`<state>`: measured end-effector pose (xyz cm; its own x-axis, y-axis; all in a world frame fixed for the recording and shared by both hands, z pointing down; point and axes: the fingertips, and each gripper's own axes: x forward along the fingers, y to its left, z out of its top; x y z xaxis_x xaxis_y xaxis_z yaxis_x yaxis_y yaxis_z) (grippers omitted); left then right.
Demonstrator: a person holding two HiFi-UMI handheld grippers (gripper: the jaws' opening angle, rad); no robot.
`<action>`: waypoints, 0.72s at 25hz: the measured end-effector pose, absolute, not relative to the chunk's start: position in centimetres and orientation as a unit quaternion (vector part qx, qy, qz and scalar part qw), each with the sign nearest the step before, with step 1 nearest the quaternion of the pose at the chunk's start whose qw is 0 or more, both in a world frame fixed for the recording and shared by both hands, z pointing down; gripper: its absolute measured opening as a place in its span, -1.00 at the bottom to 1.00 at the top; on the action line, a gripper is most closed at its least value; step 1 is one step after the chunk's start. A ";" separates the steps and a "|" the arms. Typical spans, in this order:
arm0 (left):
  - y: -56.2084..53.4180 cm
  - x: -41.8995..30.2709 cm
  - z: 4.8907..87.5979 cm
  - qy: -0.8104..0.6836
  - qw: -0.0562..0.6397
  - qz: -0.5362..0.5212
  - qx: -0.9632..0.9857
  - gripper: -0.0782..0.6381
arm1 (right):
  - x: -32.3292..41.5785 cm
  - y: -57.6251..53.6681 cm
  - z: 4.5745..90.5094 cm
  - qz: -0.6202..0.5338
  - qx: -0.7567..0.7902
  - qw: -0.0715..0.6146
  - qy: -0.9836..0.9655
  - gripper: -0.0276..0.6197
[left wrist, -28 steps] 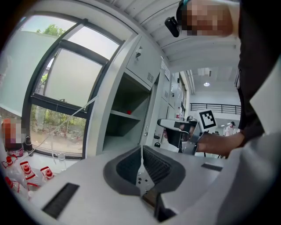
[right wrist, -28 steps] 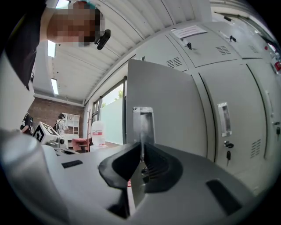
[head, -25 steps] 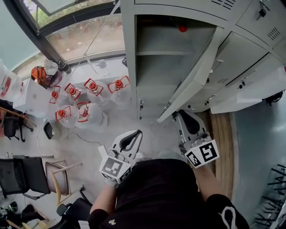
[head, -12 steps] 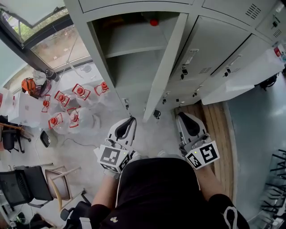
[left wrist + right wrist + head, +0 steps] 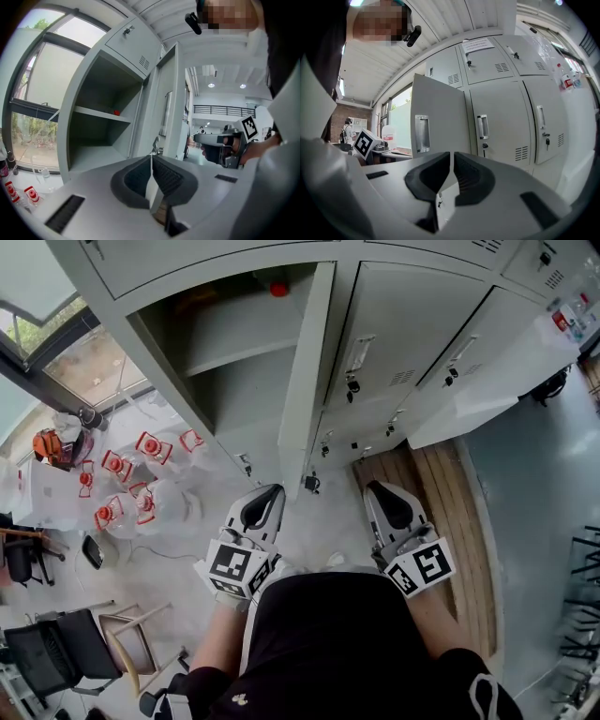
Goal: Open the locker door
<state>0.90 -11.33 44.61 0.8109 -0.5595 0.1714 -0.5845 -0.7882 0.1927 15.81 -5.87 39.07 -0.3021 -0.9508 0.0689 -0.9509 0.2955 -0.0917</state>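
White, my left gripper (image 5: 267, 491) and right gripper (image 5: 380, 491) point ahead side by side, both clenched empty; locker door (image 5: 306, 371) hangs open; pale floor (image 5: 323, 526) below.

Ahead left: open compartment (image 5: 246, 404), free below shelf (image 5: 234, 341); above shelf, small red thing (image 5: 278, 287) at back. Middle: open locker door (image 5: 306, 371), edge-on, jutting out between left gripper (image 5: 274, 491) and right gripper (image 5: 378, 488), lower corner just beside left one. Right: closed lockers (image 5: 403, 324), flat front, handles protruding. Far left on floor (image 5: 328, 531): red-capped bottles (image 5: 141, 493), chairs (image 5: 66, 652).
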 end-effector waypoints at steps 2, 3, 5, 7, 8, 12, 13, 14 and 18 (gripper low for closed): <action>-10.5 2.5 44.6 -0.280 0.120 0.052 0.951 -0.71 | 16.4 -5.6 39.1 0.059 0.598 0.000 -0.800 -0.77; -10.0 3.3 44.6 -0.269 0.120 0.054 0.954 -0.70 | 16.8 -5.5 39.1 0.060 0.602 0.000 -0.797 -0.77; -9.2 4.8 44.8 -0.249 0.122 0.060 0.959 -0.70 | 17.5 -5.1 39.0 0.060 0.610 -0.001 -0.790 -0.76; -8.7 6.1 45.0 -0.232 0.125 0.064 0.963 -0.71 | 18.5 -4.8 39.0 0.060 0.618 0.000 -0.784 -0.76; -8.6 6.7 45.1 -0.224 0.125 0.065 0.964 -0.71 | 19.0 -4.6 39.1 0.060 0.623 0.000 -0.780 -0.77; -8.2 8.8 45.1 -0.198 0.124 0.068 0.970 -0.71 | 20.9 -3.5 39.2 0.064 0.643 -0.001 -0.763 -0.77; -8.1 9.3 45.1 -0.193 0.123 0.069 0.971 -0.71 | 21.3 -3.3 39.3 0.065 0.647 -0.002 -0.759 -0.77; -8.0 9.8 45.1 -0.188 0.122 0.070 0.972 -0.70 | 21.6 -3.1 39.3 0.066 0.651 -0.002 -0.756 -0.77; -7.5 11.1 44.9 -0.174 0.119 0.073 0.975 -0.71 | 22.7 -2.2 39.3 0.068 0.660 -0.004 -0.748 -0.77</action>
